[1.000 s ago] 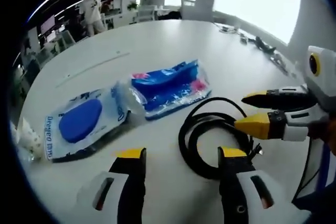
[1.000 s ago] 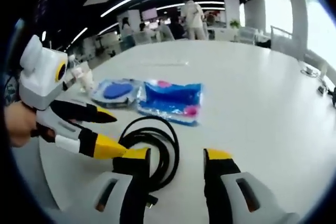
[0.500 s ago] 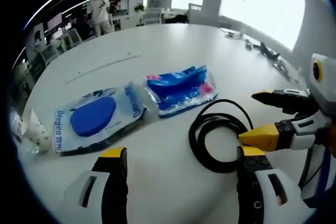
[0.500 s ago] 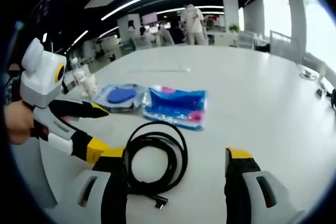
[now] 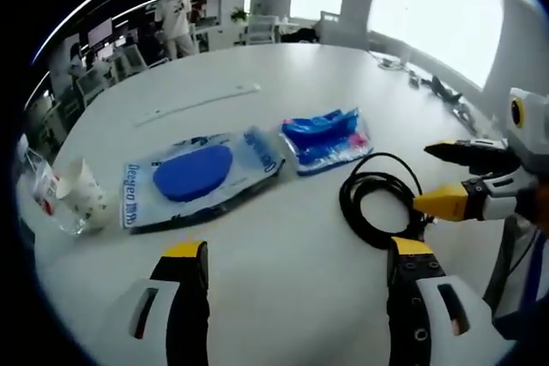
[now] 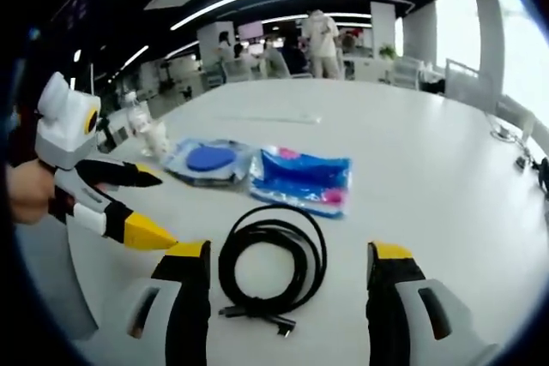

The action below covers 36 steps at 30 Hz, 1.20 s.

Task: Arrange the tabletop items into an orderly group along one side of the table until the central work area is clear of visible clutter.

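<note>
1. Two grippers, left gripper and right gripper, are hovering wide open, gripping nothing.
2. One coiled black cable is lying just ahead on the white table.
3. Two glossy plastic packets are resting beyond: blue packet and clear packet containing a blue oval.

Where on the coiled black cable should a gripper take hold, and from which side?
Probably pinch the bundled strands of the black cable from above, across the near arc beside the right gripper, one jaw inside the loop. It lies flat on the table; the loose plug end offers less control.
</note>
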Each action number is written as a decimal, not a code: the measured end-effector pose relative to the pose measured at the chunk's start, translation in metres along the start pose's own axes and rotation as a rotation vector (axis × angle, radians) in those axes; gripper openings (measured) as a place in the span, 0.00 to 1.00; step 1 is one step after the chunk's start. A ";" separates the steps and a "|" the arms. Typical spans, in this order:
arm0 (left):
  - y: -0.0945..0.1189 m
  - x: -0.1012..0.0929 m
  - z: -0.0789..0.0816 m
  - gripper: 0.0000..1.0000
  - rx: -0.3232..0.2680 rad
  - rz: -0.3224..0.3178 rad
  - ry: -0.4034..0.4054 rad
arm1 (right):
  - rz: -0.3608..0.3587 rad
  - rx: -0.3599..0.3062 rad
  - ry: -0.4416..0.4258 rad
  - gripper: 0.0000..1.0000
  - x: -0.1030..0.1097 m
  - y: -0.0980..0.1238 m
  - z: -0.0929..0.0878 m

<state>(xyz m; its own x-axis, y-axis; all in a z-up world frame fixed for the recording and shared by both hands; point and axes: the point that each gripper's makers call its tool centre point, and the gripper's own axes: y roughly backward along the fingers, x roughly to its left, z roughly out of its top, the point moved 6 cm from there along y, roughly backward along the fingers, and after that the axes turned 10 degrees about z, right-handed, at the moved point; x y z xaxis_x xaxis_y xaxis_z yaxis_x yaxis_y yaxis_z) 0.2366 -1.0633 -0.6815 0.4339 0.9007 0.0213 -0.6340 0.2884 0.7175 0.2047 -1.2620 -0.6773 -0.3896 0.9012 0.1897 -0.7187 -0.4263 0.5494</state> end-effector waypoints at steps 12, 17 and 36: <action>0.040 0.055 -0.027 0.83 -0.012 0.051 0.057 | -0.005 0.000 0.014 0.72 0.028 0.002 0.003; 0.055 0.075 -0.043 0.83 -0.008 0.055 0.058 | 0.003 -0.009 0.027 0.72 0.048 0.003 0.008; 0.117 0.179 -0.089 0.83 -0.031 0.102 0.060 | -0.018 0.000 0.012 0.77 0.092 0.015 0.003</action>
<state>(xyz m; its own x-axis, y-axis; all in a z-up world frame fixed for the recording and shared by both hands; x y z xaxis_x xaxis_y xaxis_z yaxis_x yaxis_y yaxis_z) 0.1834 -0.8397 -0.6555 0.3277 0.9434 0.0512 -0.6931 0.2033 0.6916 0.1598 -1.1847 -0.6493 -0.3837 0.9077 0.1701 -0.7256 -0.4102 0.5524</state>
